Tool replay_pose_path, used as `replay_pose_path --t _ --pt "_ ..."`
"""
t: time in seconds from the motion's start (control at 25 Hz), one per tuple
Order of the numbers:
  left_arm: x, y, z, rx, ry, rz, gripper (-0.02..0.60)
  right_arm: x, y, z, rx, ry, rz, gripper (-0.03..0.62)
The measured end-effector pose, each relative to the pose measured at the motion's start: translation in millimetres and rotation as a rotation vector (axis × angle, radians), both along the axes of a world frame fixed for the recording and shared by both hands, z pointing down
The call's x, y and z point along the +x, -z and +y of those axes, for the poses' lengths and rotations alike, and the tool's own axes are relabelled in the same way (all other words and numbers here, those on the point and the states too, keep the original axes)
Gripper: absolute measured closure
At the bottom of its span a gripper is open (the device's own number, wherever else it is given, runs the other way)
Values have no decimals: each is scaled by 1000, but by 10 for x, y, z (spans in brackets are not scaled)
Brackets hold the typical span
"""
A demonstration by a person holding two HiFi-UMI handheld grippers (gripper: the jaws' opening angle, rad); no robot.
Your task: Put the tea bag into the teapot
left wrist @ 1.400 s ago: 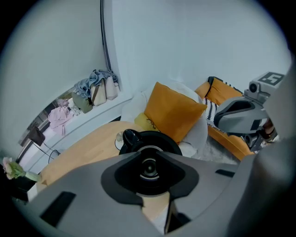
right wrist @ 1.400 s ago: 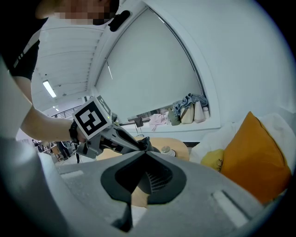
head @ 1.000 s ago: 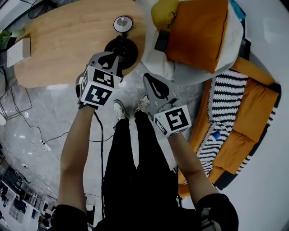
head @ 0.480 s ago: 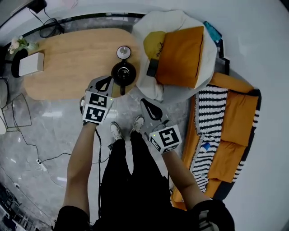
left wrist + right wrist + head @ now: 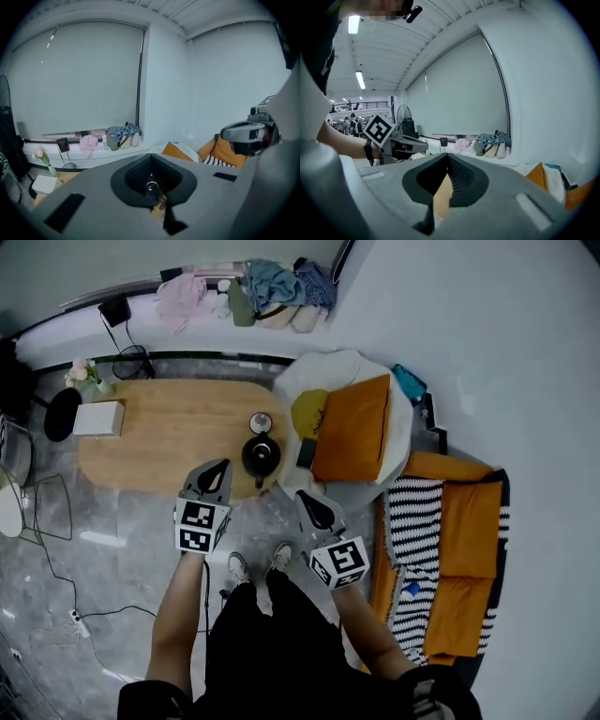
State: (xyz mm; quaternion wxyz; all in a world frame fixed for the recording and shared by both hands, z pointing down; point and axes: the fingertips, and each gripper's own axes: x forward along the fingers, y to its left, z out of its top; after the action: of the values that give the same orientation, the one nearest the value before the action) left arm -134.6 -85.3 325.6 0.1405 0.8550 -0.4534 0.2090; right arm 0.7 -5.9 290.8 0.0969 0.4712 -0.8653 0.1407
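The left gripper [image 5: 216, 474] is closed tight with nothing between its pads. In its own view only a sliver of the scene beyond shows through the slit. The right gripper [image 5: 311, 504] has its tips together too. The tan wedge behind them looks like the tabletop seen through the gap rather than anything held. Both hang above the floor at the near edge of the table [image 5: 159, 442], well clear of everything on it.

A white box [image 5: 100, 418] sits at the far left of the table, with bare wood to its right. The dark teapot [image 5: 261, 455] stands near the right end, close to the near edge. Just behind it lies a round disc [image 5: 261, 422] (probably its lid, though it is too small to be sure). Further right is an orange cushion [image 5: 354, 427].

The tea bag appears in no view, so it may already be inside the pot — or it may not, and the frames cannot settle that.

The main risk is treating the job as done without looking. If the bag is still out, both grippers are empty and far from it. Coming back down also carries a hazard — the pot stands so near the edge that a shut jaw clipping its handle could shove it off.
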Motion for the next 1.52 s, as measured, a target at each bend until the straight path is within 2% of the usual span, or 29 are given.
replay_pose_path --t 0.2,0.44,0.68,0.84,1.0,1.16,1.32,1.52 --pt "-99 742 150 140 40 56 574 253 552 19 100 -30 14 589" --pt "-235 1684 223 364 100 114 574 716 1060 -43 197 -92 -3 589" --pt "-422 2227 514 505 149 149 574 1160 1477 19 284 -154 -24 589" --pt "-502 2524 765 565 188 175 574 1479 1575 69 313 -208 -28 589" --pt "-712 2635 995 607 263 212 574 1668 1568 134 302 -206 -3 589" --pt "-705 2647 1131 664 242 245 574 1794 1598 143 309 -229 13 589" --pt "-676 2410 1159 589 258 226 574 1763 1566 117 298 -268 -28 589" --pt "-581 2420 1108 589 253 235 574 1657 1572 94 295 -247 -70 589"
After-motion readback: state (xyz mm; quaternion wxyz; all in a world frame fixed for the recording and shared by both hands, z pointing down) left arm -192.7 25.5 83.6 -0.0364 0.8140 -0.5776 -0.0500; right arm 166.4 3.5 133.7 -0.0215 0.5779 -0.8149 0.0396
